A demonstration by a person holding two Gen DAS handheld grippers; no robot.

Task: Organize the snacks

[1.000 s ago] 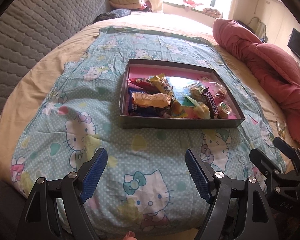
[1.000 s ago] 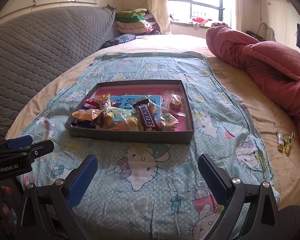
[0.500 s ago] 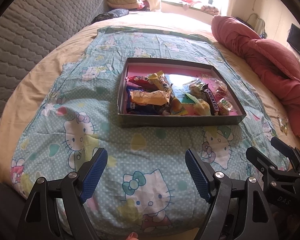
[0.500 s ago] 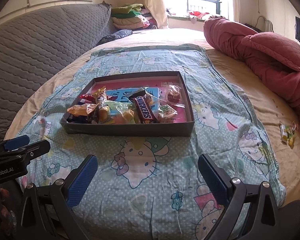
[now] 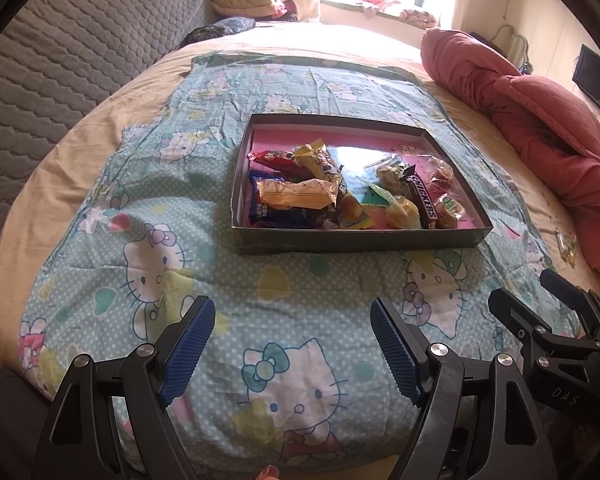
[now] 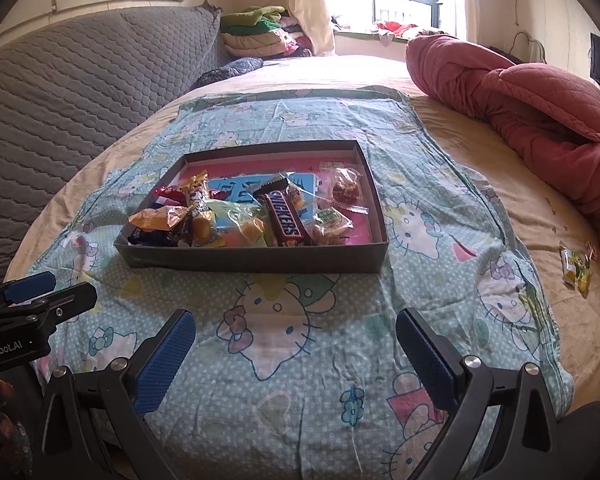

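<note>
— Cardboard tray (image 6: pixel 256 266) dead centre on the cartoon-cat cloth (image 6: pixel 284 320), and both cameras have crept a touch closer to it in the last second — the tray sits a little larger and lower in view than it did.

— Anything shifted inside it?

— Nothing I can spot. Snickers bar (image 6: pixel 286 220), the orange packet (image 5: pixel 296 194) and the rest lie heaped along the near wall as before. So it's an approach, not a grab.

— And the claws?

— Left claw (image 5: pixel 290 344) spread wide, blue pads well apart, nothing between them, hovering over the cloth short of the tray. Right claw (image 6: pixel 294 360) the same — wide open, empty, touching nothing.

— Is the job done, then?

— Hard to call. Most snacks are in the tray, yet one yellow-green packet (image 6: pixel 576 270) lies out on the bed sheet (image 6: pixel 520 216), well right of the cloth, near the red quilt (image 6: pixel 540 96). That stray looks like unfinished business, I'd judge.
</note>
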